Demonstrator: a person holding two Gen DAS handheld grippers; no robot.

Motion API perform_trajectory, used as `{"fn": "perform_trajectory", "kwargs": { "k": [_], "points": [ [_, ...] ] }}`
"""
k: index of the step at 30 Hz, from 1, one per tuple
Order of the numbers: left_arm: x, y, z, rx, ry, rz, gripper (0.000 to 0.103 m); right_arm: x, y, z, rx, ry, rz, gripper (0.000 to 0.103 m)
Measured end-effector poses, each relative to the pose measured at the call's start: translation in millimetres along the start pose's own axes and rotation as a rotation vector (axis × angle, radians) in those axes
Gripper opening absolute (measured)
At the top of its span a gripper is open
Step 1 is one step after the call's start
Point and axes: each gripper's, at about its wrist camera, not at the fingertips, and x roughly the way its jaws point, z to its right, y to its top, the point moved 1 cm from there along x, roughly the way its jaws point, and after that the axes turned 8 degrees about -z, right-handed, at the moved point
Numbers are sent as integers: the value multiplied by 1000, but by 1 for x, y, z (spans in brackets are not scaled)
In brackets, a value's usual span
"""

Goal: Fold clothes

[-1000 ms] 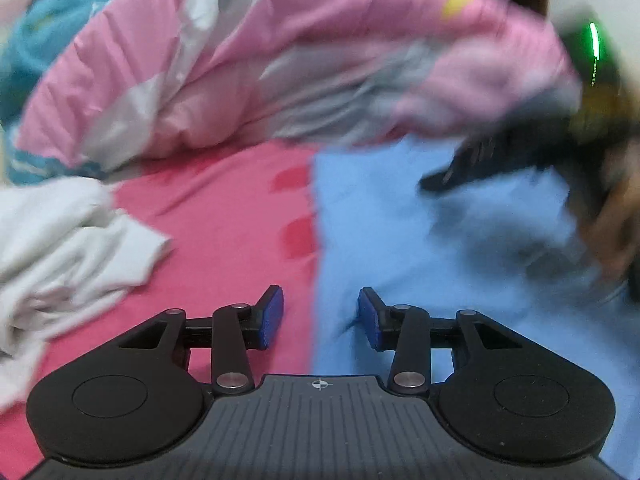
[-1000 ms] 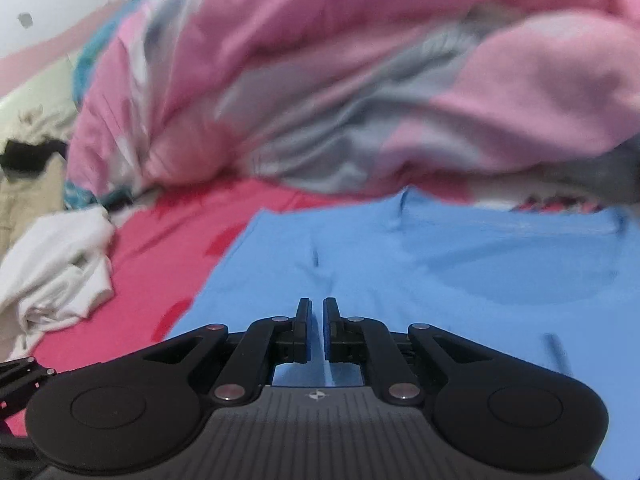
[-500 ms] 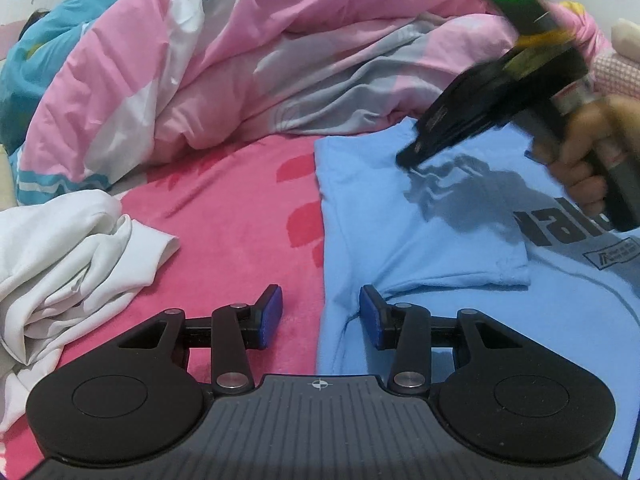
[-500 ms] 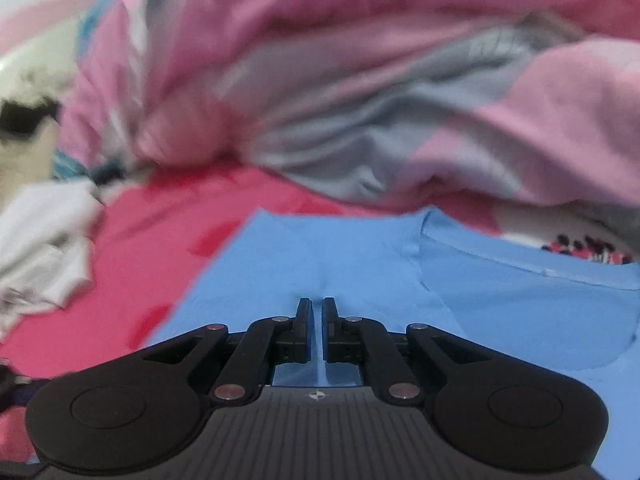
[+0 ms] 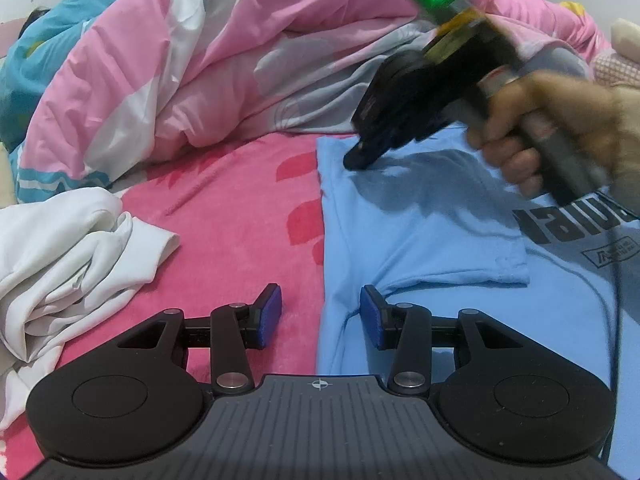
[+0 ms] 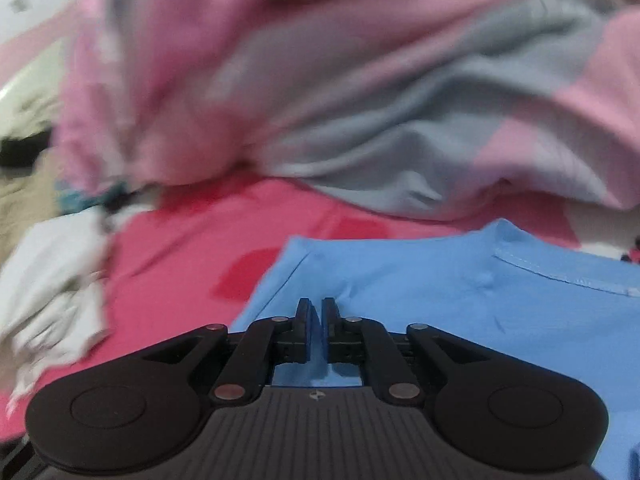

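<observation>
A light blue T-shirt [image 5: 420, 240] with dark print lies flat on the pink bed sheet [image 5: 240, 208], one sleeve folded in over its chest. My left gripper [image 5: 320, 316] is open and low over the shirt's left edge, one pad above the sheet and the other above the blue cloth. A hand [image 5: 540, 120] holds my right gripper [image 5: 356, 160], which is shut, with its tip resting on the shirt near the far left corner. In the right wrist view the shut right gripper [image 6: 318, 308] has a small pucker of the T-shirt [image 6: 440, 280] just ahead of its tips.
A bunched pink, grey and white duvet [image 5: 240, 60] rises along the far side of the bed, close behind the shirt. A crumpled white garment [image 5: 68, 256] lies on the sheet to the left. A thin dark cable [image 5: 612, 300] runs across the shirt at the right.
The right gripper slid leftward across the shirt toward its far left corner, staying shut. The shirt and the left gripper kept their places.
</observation>
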Motion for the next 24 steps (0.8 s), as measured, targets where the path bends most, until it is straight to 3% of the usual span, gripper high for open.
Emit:
{"fn": "perform_trajectory", "kwargs": {
  "k": [3, 5, 10, 12, 15, 20, 22, 24],
  "points": [
    [-1, -1, -2, -11, -8, -3, 44, -16, 12, 17, 128, -112, 103, 5],
    [-1, 0, -1, -14, -7, -6, 44, -32, 12, 23, 143, -89, 125, 6],
    [-8, 1, 0, -25, 10, 10, 44, -48, -6, -8, -26, 19, 42, 11],
    [-12, 2, -2, -36, 17, 32, 44, -37, -10, -25, -89, 76, -23, 16],
    [-11, 3, -8, -62, 13, 23, 45, -14, -8, -44, -140, 87, -78, 17],
    [-9, 2, -11, -62, 0, 10, 45, 6, 14, -28, 2, 63, -4, 16],
    [-11, 3, -14, -77, -9, 13, 45, -1, 19, -18, 92, 52, 42, 16],
    [-12, 3, -18, -97, -14, 19, 45, -17, 15, -16, 101, 50, 67, 17]
  ]
}}
